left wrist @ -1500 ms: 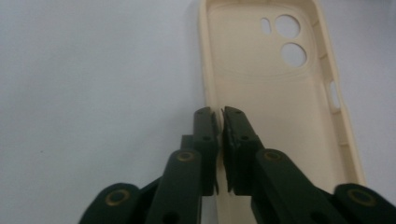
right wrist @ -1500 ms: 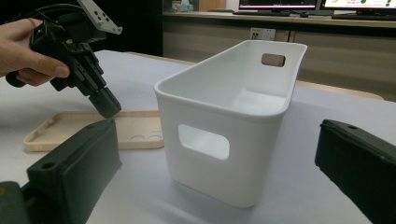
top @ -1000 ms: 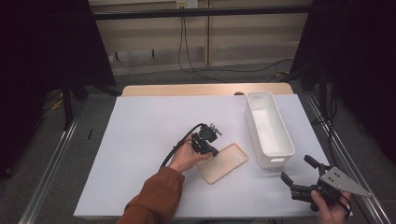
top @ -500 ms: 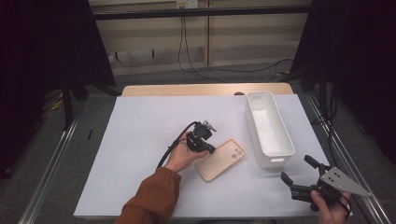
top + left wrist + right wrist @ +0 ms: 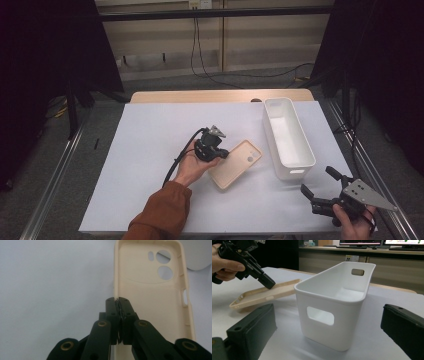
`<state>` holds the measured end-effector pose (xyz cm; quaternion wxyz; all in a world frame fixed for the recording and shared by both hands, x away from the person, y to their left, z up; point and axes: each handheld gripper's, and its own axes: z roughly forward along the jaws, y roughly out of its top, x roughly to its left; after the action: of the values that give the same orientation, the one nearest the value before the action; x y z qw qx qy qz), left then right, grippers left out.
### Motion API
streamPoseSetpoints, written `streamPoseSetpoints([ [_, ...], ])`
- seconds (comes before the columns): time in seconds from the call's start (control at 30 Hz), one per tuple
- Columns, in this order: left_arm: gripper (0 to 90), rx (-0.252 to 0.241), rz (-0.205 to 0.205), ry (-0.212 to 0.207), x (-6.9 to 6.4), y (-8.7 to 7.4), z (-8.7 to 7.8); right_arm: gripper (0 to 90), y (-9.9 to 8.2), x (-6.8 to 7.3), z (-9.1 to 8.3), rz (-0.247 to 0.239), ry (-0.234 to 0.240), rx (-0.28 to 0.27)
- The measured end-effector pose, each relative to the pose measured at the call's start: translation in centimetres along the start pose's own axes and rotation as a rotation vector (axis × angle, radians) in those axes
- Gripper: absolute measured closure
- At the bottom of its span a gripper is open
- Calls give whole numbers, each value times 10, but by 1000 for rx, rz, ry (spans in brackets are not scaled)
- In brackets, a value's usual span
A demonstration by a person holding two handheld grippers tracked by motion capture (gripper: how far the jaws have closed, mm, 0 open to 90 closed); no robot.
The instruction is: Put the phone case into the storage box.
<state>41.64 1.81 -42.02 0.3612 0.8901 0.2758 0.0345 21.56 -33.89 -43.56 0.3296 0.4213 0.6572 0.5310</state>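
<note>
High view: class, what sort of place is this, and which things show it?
Probably a lab or recording room: a table covered in white, dark curtains at the sides, loose cables down the back wall, and computer screens behind.

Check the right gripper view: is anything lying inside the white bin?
No, the white bin is bare inside, and the phone case is outside it, pinched at its rim by the left tongs.
</note>
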Motion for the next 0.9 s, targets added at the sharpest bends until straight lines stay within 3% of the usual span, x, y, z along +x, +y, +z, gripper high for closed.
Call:
streamPoseSetpoints([
  [0.17,879,-31,-23,8,4,-5,-4,0,0,0,0,0,-2,-1],
  [0.23,878,-39,-33,48,4,-6,-5,0,0,0,0,0,-2,-1],
  [0.33,878,-63,-44,56,5,-7,-7,0,0,0,0,0,-1,1],
  [0.67,877,-182,-77,70,9,-15,-20,0,0,0,0,0,-3,-1],
  [0.9,878,-244,-60,98,8,-19,-32,0,0,0,0,0,-4,-1],
])
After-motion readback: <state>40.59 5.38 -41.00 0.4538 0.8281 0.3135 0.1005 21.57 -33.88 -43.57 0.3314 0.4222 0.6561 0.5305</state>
